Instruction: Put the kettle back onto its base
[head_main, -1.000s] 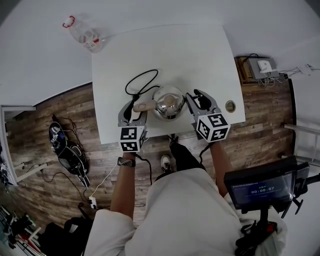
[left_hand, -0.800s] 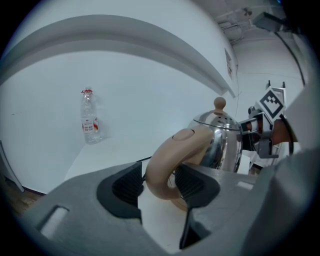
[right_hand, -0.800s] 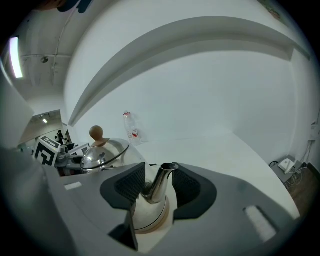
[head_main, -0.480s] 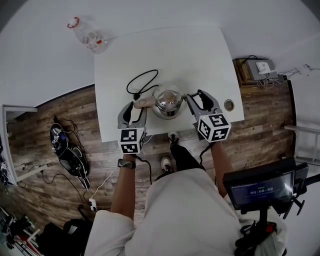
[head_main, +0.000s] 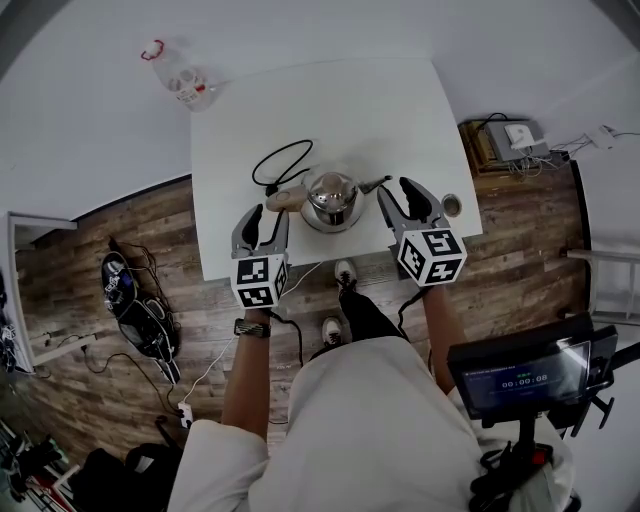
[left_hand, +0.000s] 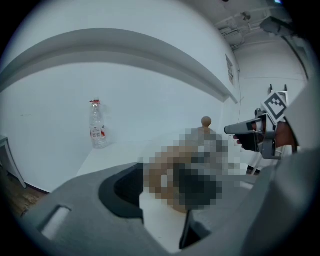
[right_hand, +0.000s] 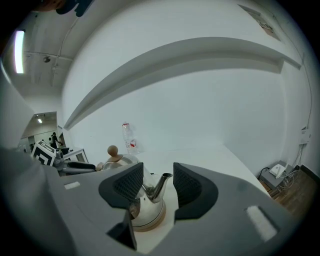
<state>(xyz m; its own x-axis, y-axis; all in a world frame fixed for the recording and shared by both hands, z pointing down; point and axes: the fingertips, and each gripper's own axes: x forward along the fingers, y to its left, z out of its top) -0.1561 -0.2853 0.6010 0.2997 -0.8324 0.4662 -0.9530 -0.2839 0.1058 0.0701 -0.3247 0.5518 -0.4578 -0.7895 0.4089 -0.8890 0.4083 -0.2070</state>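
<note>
A shiny steel kettle (head_main: 330, 198) with a wooden handle (head_main: 283, 200) and a round wooden knob (right_hand: 113, 150) stands on its round base (right_hand: 148, 221) near the front of the white table (head_main: 330, 100). My left gripper (head_main: 265, 217) is open just short of the handle. In the left gripper view a mosaic patch hides most of the kettle beyond my left gripper (left_hand: 160, 195). My right gripper (head_main: 398, 194) is open beside the spout (head_main: 374, 184). Its jaws have just been opening. The spout (right_hand: 160, 186) shows in the gap of my right gripper (right_hand: 157, 182), untouched by the pads.
The black power cord (head_main: 280, 160) loops on the table behind the kettle. A clear plastic bottle (head_main: 180, 76) stands at the far left corner. A round cable hole (head_main: 452, 205) sits by the table's right edge. A screen on a stand (head_main: 520, 375) is at my right.
The right gripper's jaws have spread wider and now stand clear of the spout. The left gripper sits slightly back from the handle. The kettle has stayed in place.
</note>
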